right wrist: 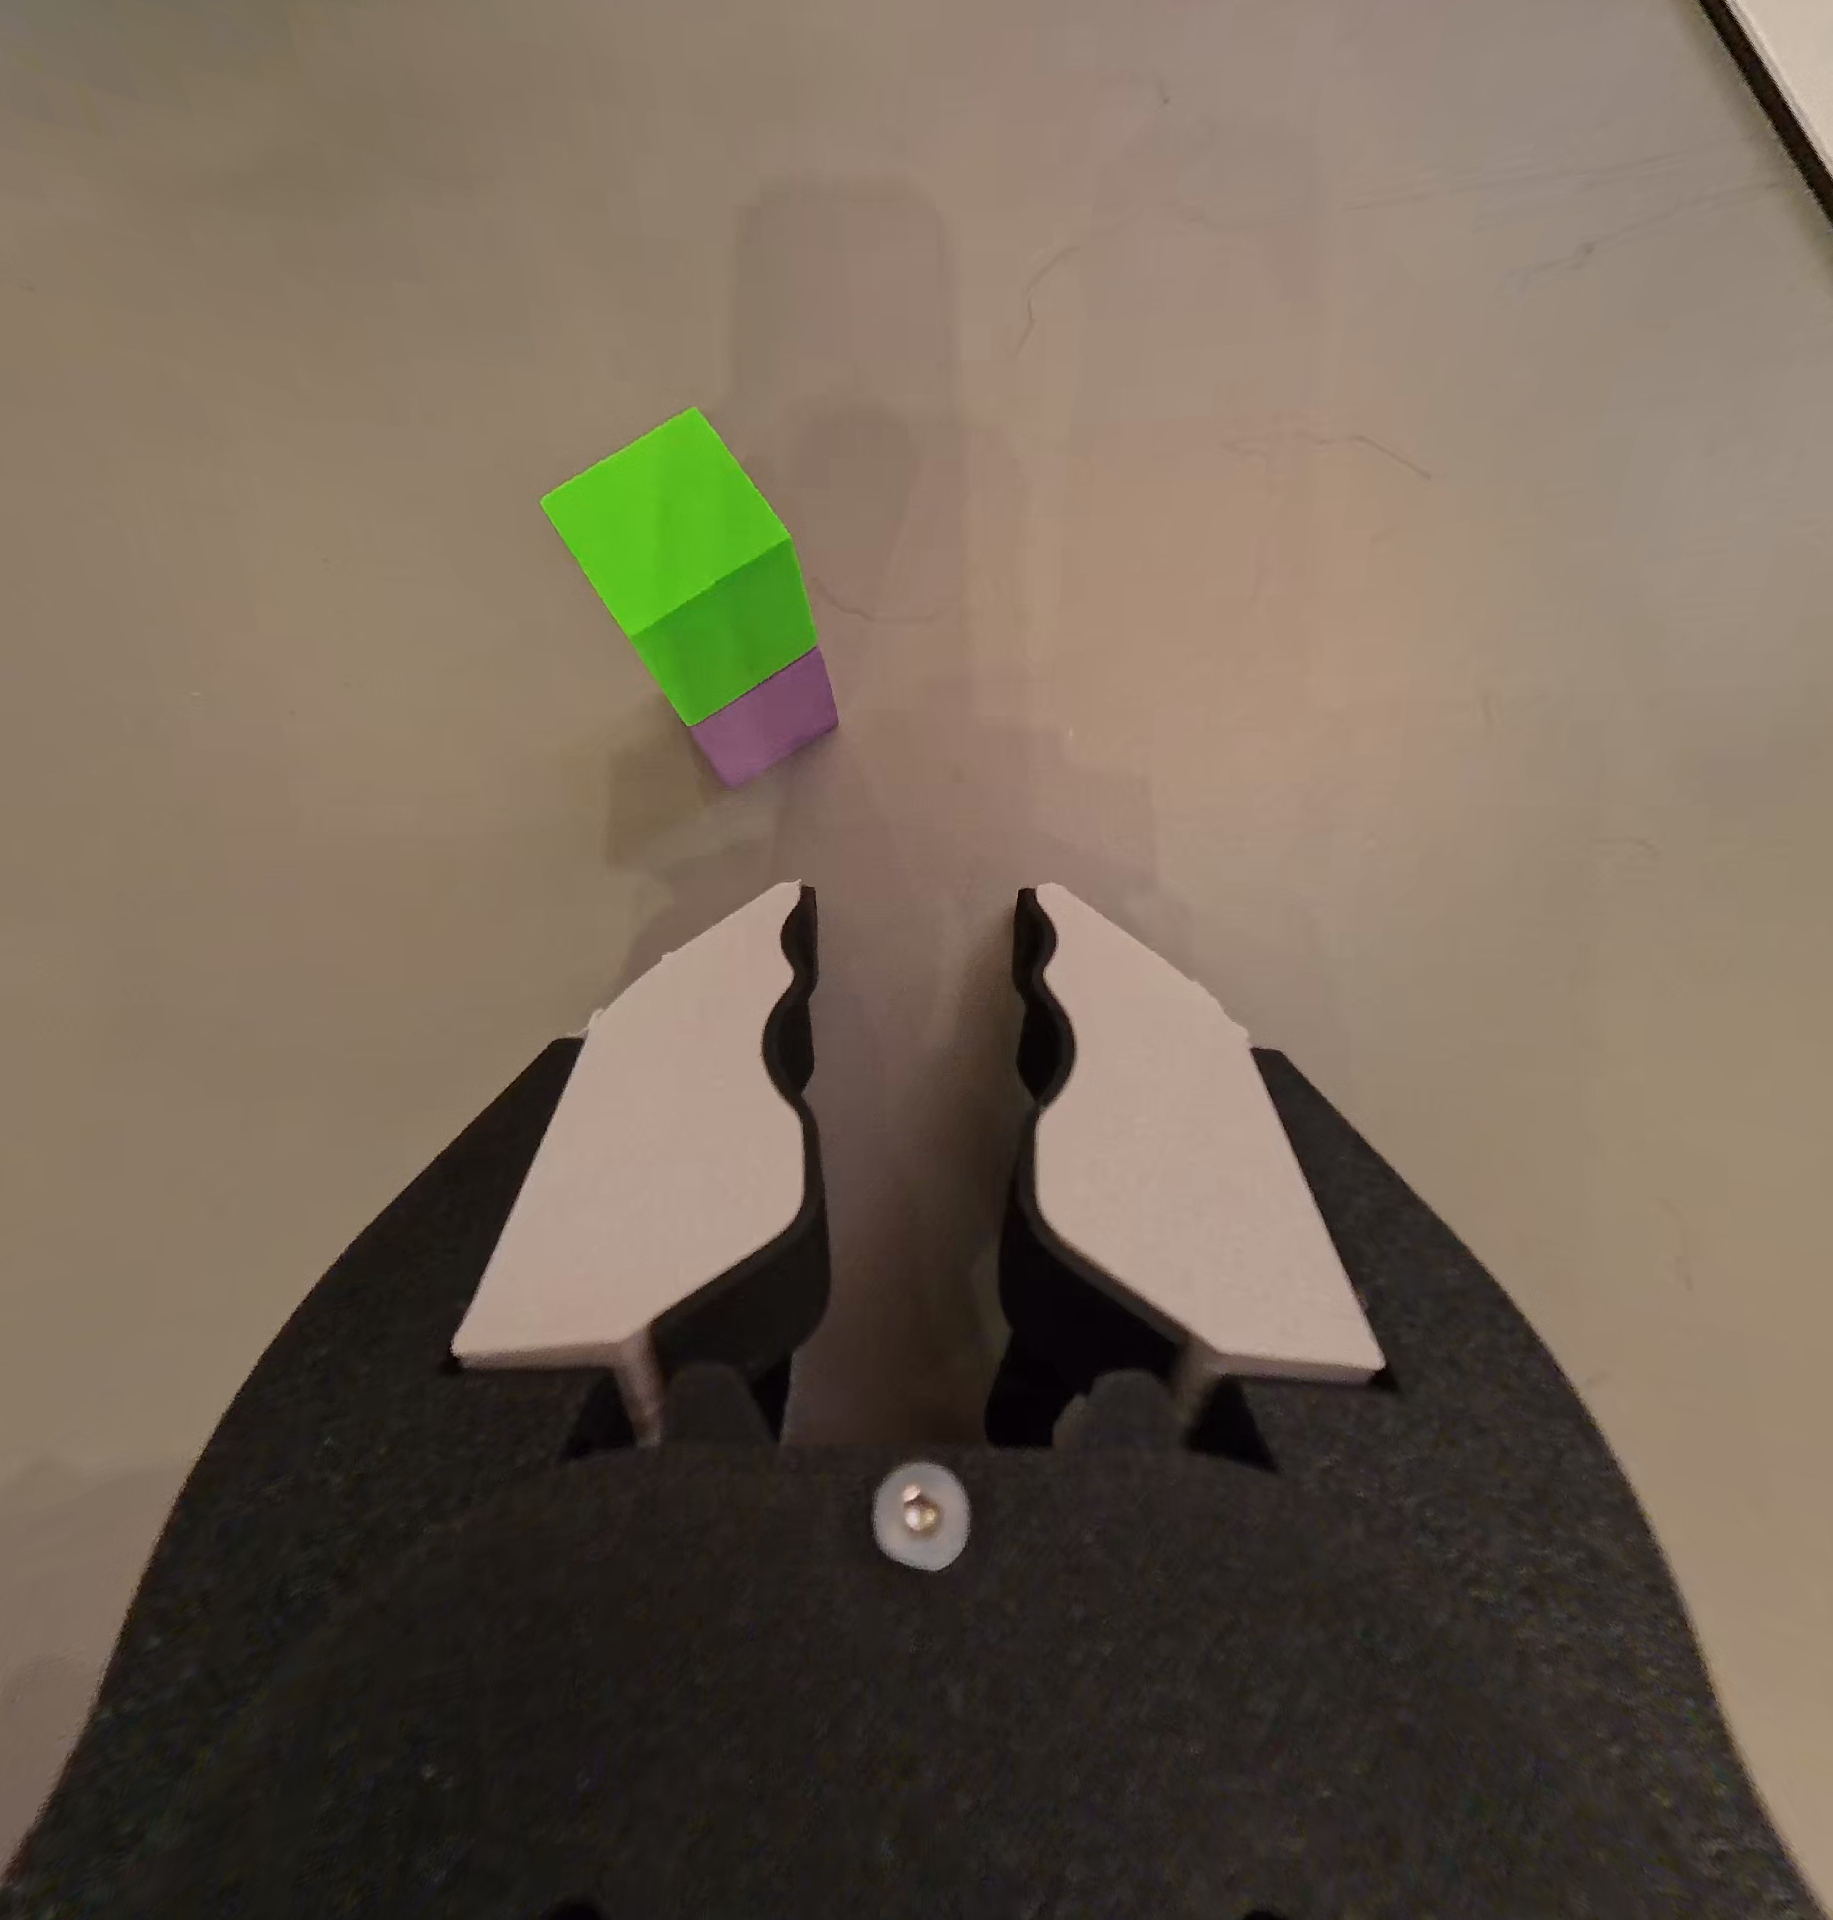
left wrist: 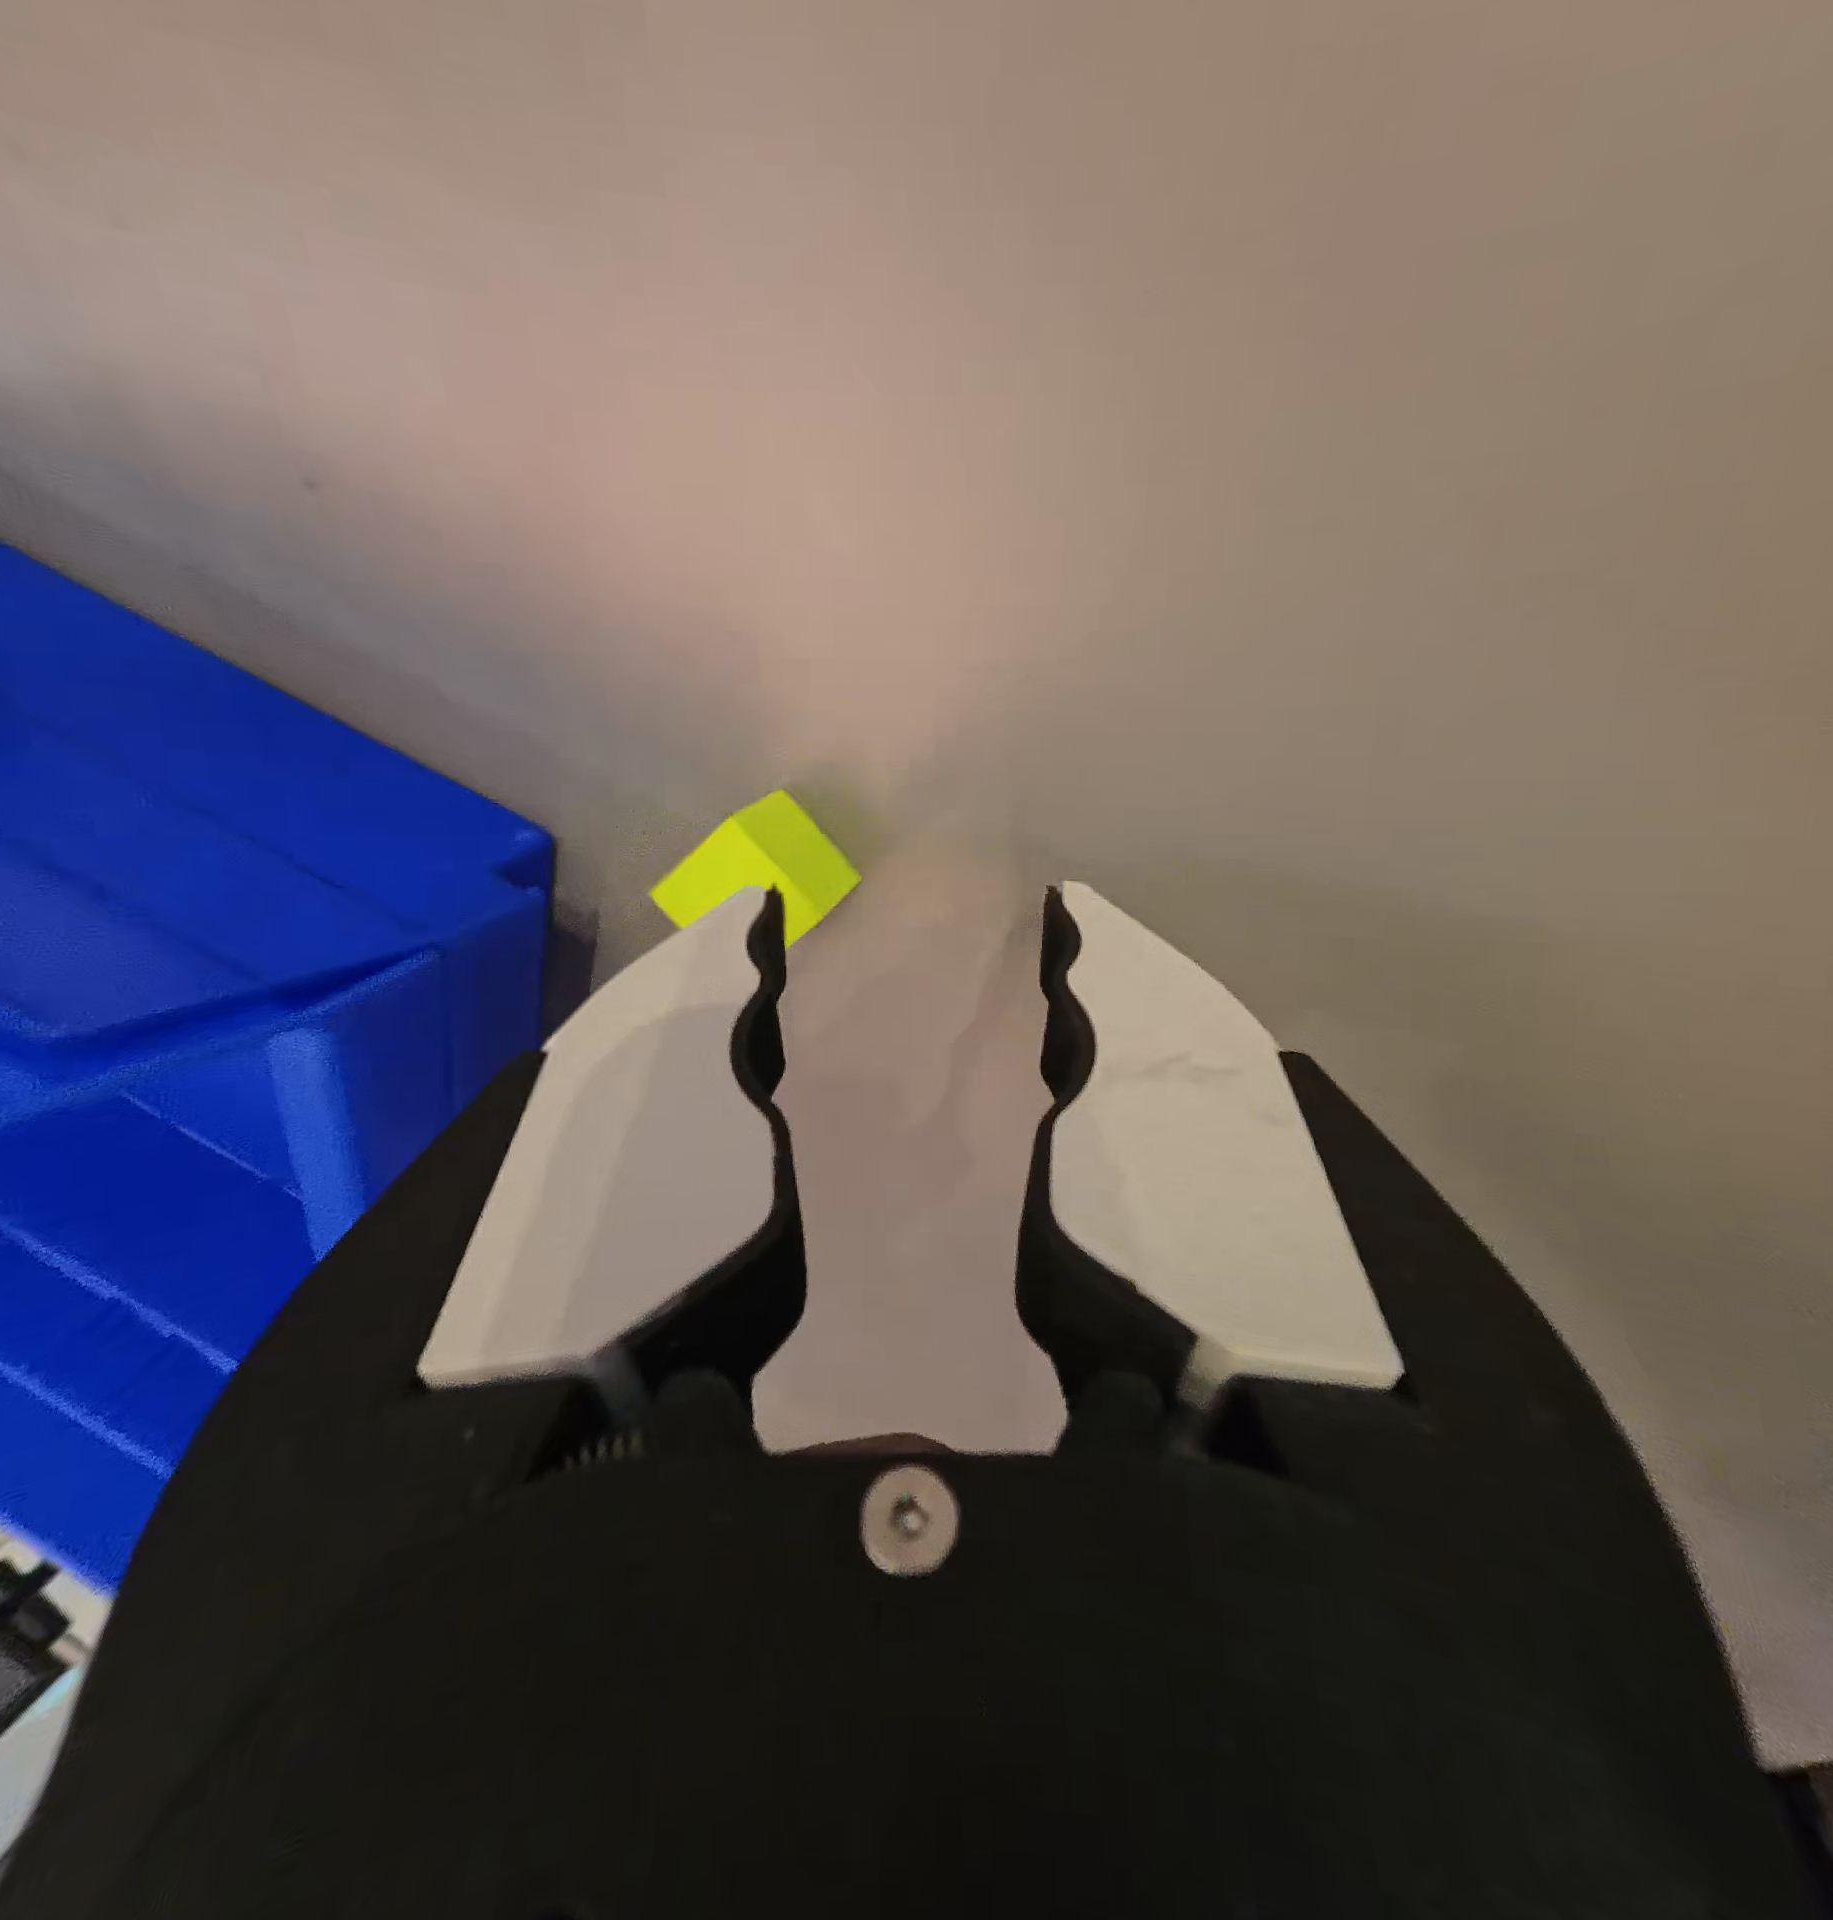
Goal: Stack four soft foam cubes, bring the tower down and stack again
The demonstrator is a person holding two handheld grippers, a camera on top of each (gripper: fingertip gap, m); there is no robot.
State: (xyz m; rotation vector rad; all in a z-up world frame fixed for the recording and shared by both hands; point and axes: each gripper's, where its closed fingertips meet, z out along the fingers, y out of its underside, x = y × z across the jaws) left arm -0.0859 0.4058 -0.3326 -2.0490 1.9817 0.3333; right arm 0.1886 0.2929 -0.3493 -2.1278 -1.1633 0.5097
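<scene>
Both grippers (left wrist: 909, 894) (right wrist: 915, 894) agape (nothing held)

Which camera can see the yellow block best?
The left wrist view. The yellow block lies on the table beside the blue bin, just past the left jaws' tip, which covers one corner. The right wrist view shows no yellow block at all.

A plain grey-beige surface (right wrist: 1411, 623) fills both views, matte, with faint hairline marks and soft shadows lying across its middle under warm, even light. In the left wrist view a bright blue plastic bin (left wrist: 216, 935) stands on it at the left, with dark, blurred equipment (left wrist: 8, 1621) showing below the bin in the lower left corner. In the right wrist view a white panel with a dark edge (right wrist: 1826, 135) crosses the upper right corner.
</scene>
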